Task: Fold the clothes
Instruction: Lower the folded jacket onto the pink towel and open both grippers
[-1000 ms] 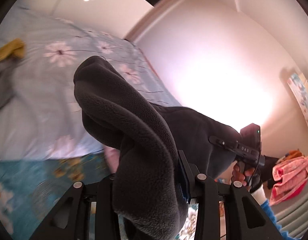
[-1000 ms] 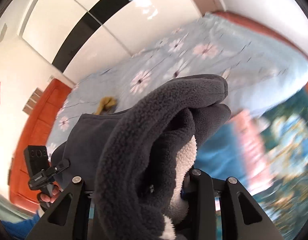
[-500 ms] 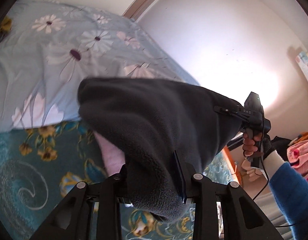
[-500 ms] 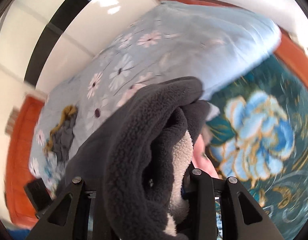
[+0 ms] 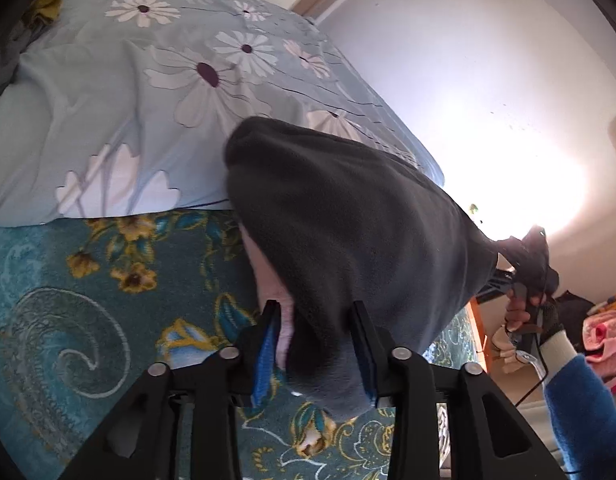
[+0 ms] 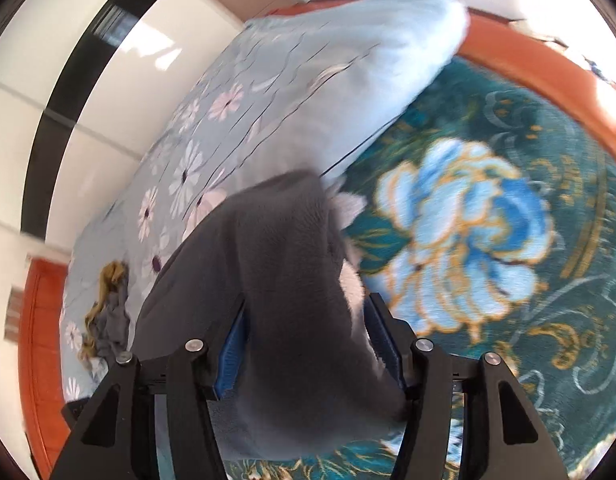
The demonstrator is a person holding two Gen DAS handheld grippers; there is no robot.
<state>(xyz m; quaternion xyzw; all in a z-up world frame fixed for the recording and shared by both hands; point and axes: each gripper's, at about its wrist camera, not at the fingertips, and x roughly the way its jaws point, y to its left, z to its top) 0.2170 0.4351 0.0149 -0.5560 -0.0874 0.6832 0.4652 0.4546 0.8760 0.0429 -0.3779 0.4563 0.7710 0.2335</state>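
A dark grey fleece garment (image 5: 348, 232) with a pale lining hangs stretched between both grippers above a teal floral blanket (image 5: 88, 320). My left gripper (image 5: 314, 344) is shut on one end of the fleece. My right gripper (image 6: 308, 340) is shut on the other end (image 6: 284, 280), with white lining showing at its edge. In the left wrist view the right gripper (image 5: 528, 272) and the hand holding it show at the right, with the fleece running to it.
A light blue quilt with white flowers (image 5: 148, 100) lies beyond the teal blanket (image 6: 488, 220). A yellow and grey heap of clothes (image 6: 108, 312) lies on the quilt. An orange wooden bed frame (image 6: 540, 64) borders the blanket. Pink cloth (image 5: 604, 328) sits at far right.
Both grippers have lowered and tipped down towards the teal blanket with the fleece. The fleece now hangs lower and more spread out between them.
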